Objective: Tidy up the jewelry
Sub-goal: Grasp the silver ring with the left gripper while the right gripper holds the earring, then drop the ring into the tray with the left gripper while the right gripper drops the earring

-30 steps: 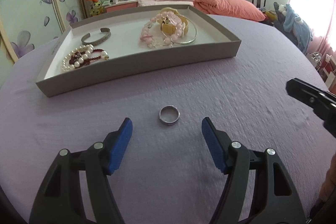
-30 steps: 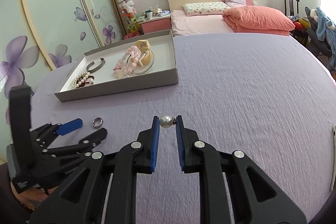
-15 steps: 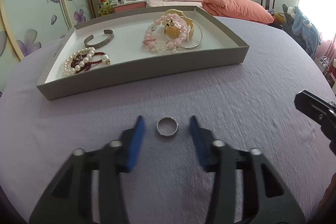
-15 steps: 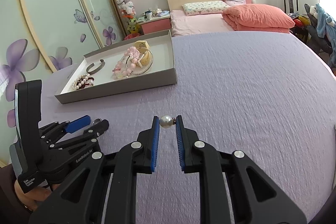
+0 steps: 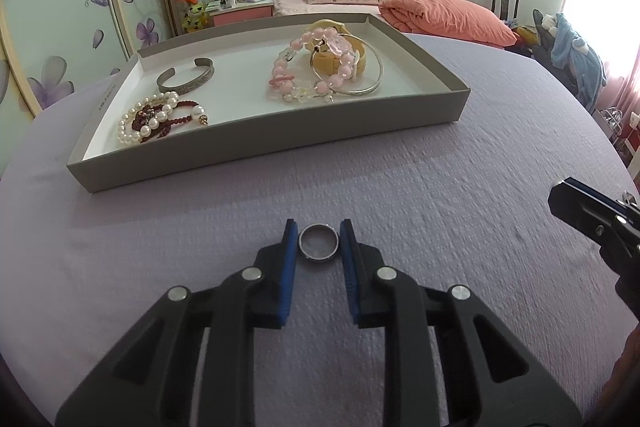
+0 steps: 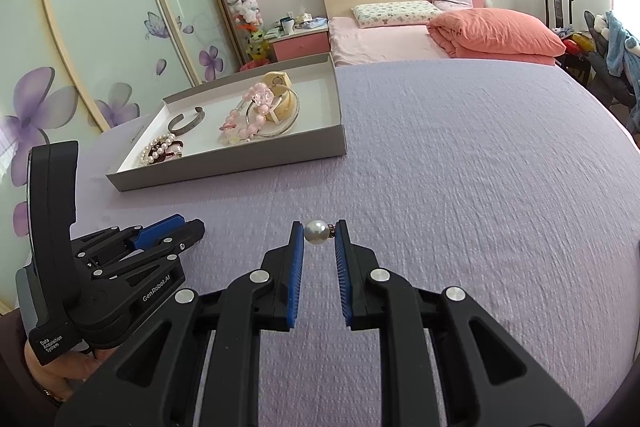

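Hidden, ring (image 5: 319, 242): lying flat on the purple cloth (image 5: 460, 187); in the right wrist view it is sitting behind the left gripper's fingers and cannot be made out.
Hidden, pearl (image 6: 316, 232): a small dark fitting is showing on its right side; what it belongs to is too small to tell.
Cut off, right gripper (image 5: 576, 205): in the left wrist view only one dark finger is entering from the right edge; its pads are not showing there.
Cut off, hand (image 6: 60, 371): only part is showing at the lower left, wrapping the left gripper's handle.
Left gripper (image 5: 319, 239): pointing steeply down at the cloth, jaws closing, the ring lying between the blue pads; a thin gap is showing on each side, so no grip yet.
Right gripper (image 6: 319, 229): pointing down and forward over the cloth, clenched on the pearl, pads pressing it from both sides near the tips.
Tray (image 5: 260, 143): grey, shallow, sitting on the cloth beyond both grippers, well apart from ring and pearl.
Tray, left part: cuff (image 5: 186, 81) lying toward the back; pearl strand (image 5: 158, 115) tangled with dark red beads toward the front.
Tray, right part: pink beads (image 5: 316, 67), bangle (image 5: 360, 75) and a yellow piece (image 5: 334, 61) overlapping in one heap; which is lying on which is hard to tell.
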Tool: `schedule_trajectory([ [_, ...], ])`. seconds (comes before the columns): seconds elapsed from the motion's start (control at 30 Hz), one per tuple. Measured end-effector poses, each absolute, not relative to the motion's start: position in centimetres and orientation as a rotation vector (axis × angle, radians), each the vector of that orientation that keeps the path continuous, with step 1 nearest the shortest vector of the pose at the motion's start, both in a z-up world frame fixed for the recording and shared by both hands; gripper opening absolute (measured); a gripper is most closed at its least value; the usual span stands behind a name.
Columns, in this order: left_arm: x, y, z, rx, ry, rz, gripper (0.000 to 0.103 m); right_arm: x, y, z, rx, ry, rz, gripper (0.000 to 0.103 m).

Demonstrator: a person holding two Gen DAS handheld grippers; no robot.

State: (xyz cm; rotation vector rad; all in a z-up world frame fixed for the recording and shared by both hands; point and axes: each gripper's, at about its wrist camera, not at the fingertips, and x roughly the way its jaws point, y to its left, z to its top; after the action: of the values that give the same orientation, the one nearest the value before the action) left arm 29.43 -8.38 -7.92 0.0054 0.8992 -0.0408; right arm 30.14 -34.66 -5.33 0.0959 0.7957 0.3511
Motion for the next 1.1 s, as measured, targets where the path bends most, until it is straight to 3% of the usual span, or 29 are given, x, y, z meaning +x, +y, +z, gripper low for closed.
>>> schedule_trajectory([
  [0.57,26.7,-0.7,-7.3,-0.055,0.914,0.043,0.022,29.9,-32.6,-5.1,0.06,0.793,0.39,0.016],
  [0.8,26.3,4.5,-4.0,-0.151,0.844,0.119,0.021,30.6,-30.6,-2.7,0.024,0.745,0.416,0.016],
  [1.1,29.0,5.2,0.8,-0.167,0.726,0.102,0.022,34.3,-28.2,1.7,0.005,0.602,0.396,0.016],
])
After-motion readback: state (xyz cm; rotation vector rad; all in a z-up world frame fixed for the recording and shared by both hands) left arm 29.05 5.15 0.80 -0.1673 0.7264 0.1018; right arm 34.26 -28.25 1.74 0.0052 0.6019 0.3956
